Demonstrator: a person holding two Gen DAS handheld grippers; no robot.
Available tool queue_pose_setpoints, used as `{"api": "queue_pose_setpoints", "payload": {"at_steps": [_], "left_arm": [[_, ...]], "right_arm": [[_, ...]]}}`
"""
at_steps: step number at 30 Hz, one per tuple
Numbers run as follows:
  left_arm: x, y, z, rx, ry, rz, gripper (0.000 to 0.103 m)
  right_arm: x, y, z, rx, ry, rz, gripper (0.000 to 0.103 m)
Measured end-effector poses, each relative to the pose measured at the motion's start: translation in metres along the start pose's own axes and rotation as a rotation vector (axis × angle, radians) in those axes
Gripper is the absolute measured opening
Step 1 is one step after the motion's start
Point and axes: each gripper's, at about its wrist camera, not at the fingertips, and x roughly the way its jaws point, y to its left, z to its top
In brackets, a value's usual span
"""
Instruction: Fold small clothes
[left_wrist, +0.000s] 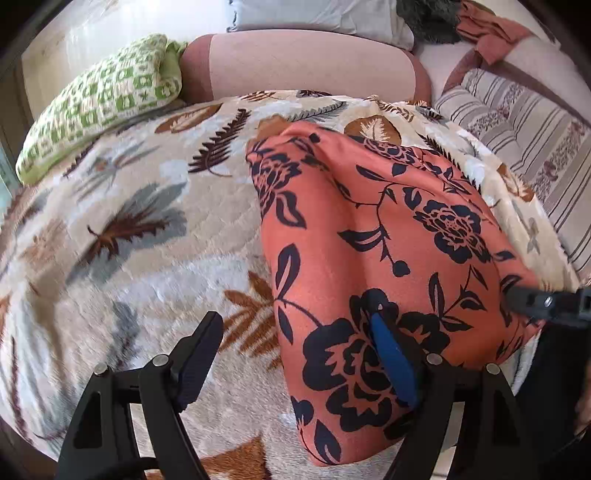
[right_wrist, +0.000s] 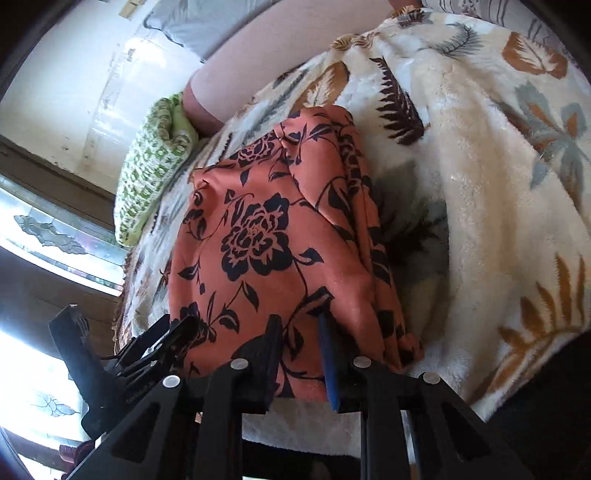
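Both grippers at the near edge of the folded cloth on the blanket.

The left gripper (left_wrist: 295, 365) is spread wide, one finger on the cloth (left_wrist: 373, 236), the other over the blanket (left_wrist: 122, 206). The right gripper (right_wrist: 301, 354) pinches the cloth's (right_wrist: 266, 236) near edge. Farther back lie a green pillow (left_wrist: 99, 99) and a striped cushion (left_wrist: 524, 133).

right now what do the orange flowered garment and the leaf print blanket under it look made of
Orange garment: thin, smooth woven cloth, probably a light synthetic or rayon; it drapes in soft folds with a slight sheen. Leaf blanket: plush fleece, matte; its surface looks fuzzy, with visible nap.
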Motion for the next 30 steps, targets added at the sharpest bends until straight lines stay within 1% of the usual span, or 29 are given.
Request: {"api": "queue_pose_setpoints", "payload": {"at_steps": [2, 4, 6, 8, 9, 10, 12, 15, 17, 20, 23, 25, 27, 29, 30], "left_arm": [[0.0, -0.002, 0.002, 0.019, -0.002, 0.018, 0.083], [0.0, -0.003, 0.001, 0.011, -0.001, 0.022, 0.082], [0.0, -0.003, 0.001, 0.008, 0.002, 0.025, 0.083], [0.0, -0.004, 0.002, 0.01, 0.007, 0.025, 0.083], [0.001, -0.004, 0.002, 0.013, 0.01, 0.025, 0.083], [0.001, -0.005, 0.002, 0.015, 0.01, 0.026, 0.083], [0.001, -0.005, 0.002, 0.012, 0.011, 0.025, 0.083], [0.002, -0.006, 0.002, 0.016, 0.008, 0.027, 0.083], [0.002, -0.006, 0.003, 0.018, 0.008, 0.029, 0.084], [0.003, -0.005, 0.003, 0.007, 0.014, 0.026, 0.084], [0.003, -0.006, 0.004, 0.007, 0.02, 0.034, 0.084], [0.002, -0.008, 0.004, 0.012, 0.021, 0.042, 0.084], [0.003, -0.009, 0.004, 0.012, 0.022, 0.046, 0.084], [0.003, -0.008, 0.005, 0.004, 0.029, 0.049, 0.085], [0.003, -0.008, 0.005, 0.0, 0.032, 0.056, 0.087]], "right_arm": [[-0.006, 0.007, 0.008, -0.013, -0.004, -0.014, 0.023], [-0.011, 0.015, 0.017, -0.039, -0.031, -0.023, 0.023], [-0.003, 0.022, 0.026, -0.036, -0.035, -0.025, 0.023], [0.006, 0.022, 0.025, -0.04, -0.007, -0.029, 0.023], [0.015, 0.022, 0.022, -0.054, 0.02, -0.048, 0.023], [0.022, 0.021, 0.02, -0.069, 0.027, -0.056, 0.024], [0.023, 0.018, 0.014, -0.079, -0.002, -0.047, 0.023], [0.021, 0.02, 0.021, -0.071, 0.036, -0.059, 0.023], [0.018, 0.027, 0.034, -0.064, 0.043, -0.065, 0.023], [0.02, 0.041, 0.059, -0.096, -0.004, -0.086, 0.025], [0.034, 0.046, 0.09, -0.082, -0.018, -0.119, 0.025], [0.052, 0.045, 0.105, -0.069, -0.001, -0.147, 0.025], [0.074, 0.04, 0.116, -0.054, 0.036, -0.175, 0.026], [0.086, 0.038, 0.118, -0.052, 0.055, -0.18, 0.026], [0.084, 0.039, 0.118, -0.057, 0.048, -0.181, 0.026]]}}
